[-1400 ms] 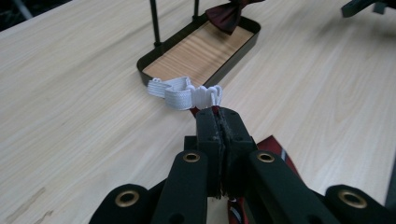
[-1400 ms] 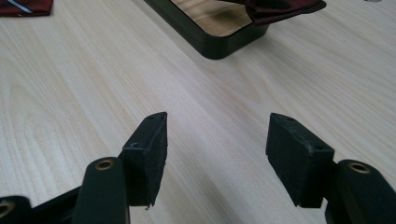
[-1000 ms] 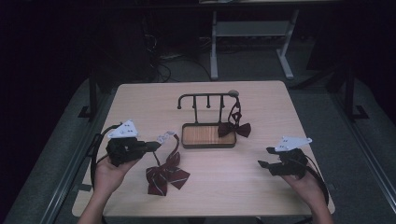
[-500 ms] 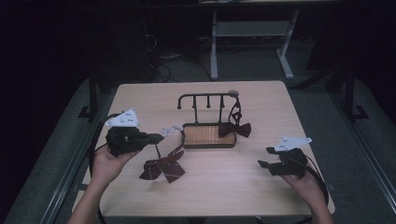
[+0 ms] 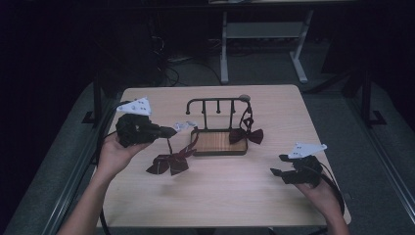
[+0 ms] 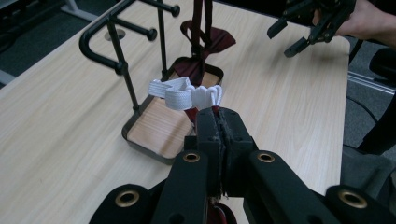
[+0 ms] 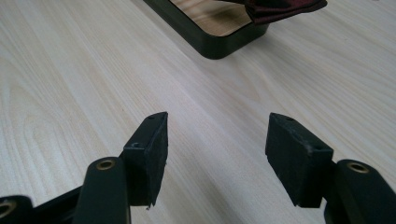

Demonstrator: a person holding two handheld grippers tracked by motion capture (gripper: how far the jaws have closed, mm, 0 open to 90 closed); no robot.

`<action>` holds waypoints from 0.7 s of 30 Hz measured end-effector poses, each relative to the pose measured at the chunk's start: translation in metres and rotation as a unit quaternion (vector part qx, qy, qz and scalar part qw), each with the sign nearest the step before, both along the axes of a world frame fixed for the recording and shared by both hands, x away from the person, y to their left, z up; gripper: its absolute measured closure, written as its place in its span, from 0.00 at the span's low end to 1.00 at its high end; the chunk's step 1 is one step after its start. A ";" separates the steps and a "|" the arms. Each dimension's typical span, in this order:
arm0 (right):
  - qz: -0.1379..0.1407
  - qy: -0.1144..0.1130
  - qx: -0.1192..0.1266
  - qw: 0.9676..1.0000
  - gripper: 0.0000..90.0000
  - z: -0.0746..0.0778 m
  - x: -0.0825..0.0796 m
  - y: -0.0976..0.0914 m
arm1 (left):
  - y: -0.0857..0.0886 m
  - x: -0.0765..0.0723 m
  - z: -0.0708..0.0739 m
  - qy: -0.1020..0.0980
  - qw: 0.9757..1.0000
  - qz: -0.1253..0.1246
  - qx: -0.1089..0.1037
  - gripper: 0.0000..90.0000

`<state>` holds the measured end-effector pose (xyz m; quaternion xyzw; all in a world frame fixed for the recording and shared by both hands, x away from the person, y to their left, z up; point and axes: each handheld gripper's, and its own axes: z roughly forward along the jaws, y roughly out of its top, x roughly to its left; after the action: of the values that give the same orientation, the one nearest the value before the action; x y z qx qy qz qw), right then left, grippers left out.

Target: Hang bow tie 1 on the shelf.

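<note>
Bow tie's off the table now, headed for the rack

High view: the left gripper [image 5: 169,131], left of centre, has lifted the dark red bow tie [image 5: 169,162] clear of the table [image 5: 220,196] since a second ago, so I'd guess hanging comes next; the rack [image 5: 218,103] sits just right of it, with another bow tie [image 5: 246,134] already hung. Left gripper view: jaws clamped tight on its white strap [image 6: 187,94], pegs open at upper left. Right gripper view: right gripper [image 7: 217,140] wide open, empty, bare wood all around.
</note>
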<state>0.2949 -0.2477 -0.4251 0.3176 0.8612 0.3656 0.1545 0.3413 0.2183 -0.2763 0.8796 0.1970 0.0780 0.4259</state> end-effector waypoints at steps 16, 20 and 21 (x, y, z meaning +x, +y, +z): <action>-0.002 0.002 0.004 1.000 0.43 0.000 0.000 -0.003 | -0.019 0.031 0.018 -0.004 1.000 0.007 0.010 0.98; -0.001 0.002 0.005 1.000 0.43 -0.001 0.001 -0.003 | -0.022 0.040 0.020 -0.003 1.000 0.011 0.014 0.98; -0.001 0.002 0.005 1.000 0.43 -0.001 0.001 -0.003 | -0.022 0.043 0.020 -0.003 1.000 0.012 0.017 0.98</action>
<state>0.2955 -0.2511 -0.4258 0.3201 0.8594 0.3687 0.1516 0.3843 0.1959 -0.2565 0.8839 0.2052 0.0889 0.4107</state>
